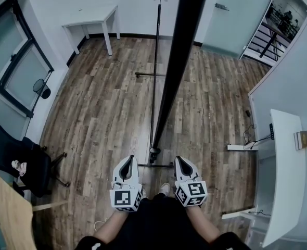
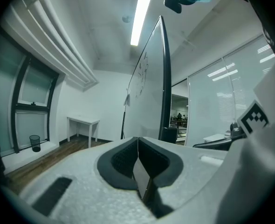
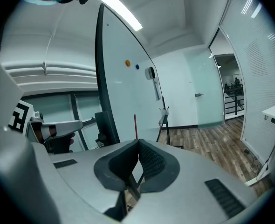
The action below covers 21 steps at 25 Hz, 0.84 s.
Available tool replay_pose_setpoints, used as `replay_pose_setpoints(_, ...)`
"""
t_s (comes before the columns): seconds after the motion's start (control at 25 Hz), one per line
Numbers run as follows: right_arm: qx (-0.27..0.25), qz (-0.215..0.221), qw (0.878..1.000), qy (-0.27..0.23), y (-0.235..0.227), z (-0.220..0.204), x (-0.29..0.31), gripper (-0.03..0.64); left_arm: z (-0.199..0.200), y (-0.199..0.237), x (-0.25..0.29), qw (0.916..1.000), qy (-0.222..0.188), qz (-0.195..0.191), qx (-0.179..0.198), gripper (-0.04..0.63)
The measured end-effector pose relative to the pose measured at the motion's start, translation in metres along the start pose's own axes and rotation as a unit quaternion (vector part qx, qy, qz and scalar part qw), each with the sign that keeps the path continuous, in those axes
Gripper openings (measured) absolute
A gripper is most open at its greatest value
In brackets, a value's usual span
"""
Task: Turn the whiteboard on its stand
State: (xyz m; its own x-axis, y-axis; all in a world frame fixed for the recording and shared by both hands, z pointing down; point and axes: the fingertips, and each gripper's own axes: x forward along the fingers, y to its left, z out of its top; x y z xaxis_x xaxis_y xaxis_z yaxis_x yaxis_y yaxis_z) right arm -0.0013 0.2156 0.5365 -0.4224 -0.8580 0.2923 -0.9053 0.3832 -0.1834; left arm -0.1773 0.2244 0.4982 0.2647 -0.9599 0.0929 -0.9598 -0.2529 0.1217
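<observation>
Left gripper (image 1: 128, 164) and right gripper (image 1: 183, 163) are both pinched together, nothing between the jaws. The whiteboard (image 1: 174, 66) stands edge-on just ahead, between the two, its length running straight away. Neither hand looks clearly nearer.

1. The head view looks steeply down from over the whiteboard (image 1: 182, 51), edge-on, onto the wood floor (image 1: 106, 103).
2. The left gripper view looks level, close along one face.
3. The right gripper view shows the other face; both share the board's near edge.
</observation>
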Motion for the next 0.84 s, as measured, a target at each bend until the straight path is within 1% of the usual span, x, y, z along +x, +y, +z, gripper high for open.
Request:
replay_pose_setpoints(0.32, 0.008, 0.005, 1.0, -0.006, 0.006, 0.001, 0.001, 0.012, -0.002, 0.006, -0.002, 1.0, 0.002, 0.009, 0.0, 0.017)
replay_pose_setpoints(0.6, 0.008, 0.006, 1.0, -0.006, 0.006, 0.001, -0.001, 0.012, -0.004, 0.004, -0.003, 0.9999, 0.007, 0.008, -0.001, 0.017)
replay_pose_setpoints(0.84, 0.007, 0.011, 1.0, -0.006, 0.012, -0.001, -0.001, 0.012, -0.003, 0.006, -0.007, 0.9999, 0.002, 0.007, -0.007, 0.017)
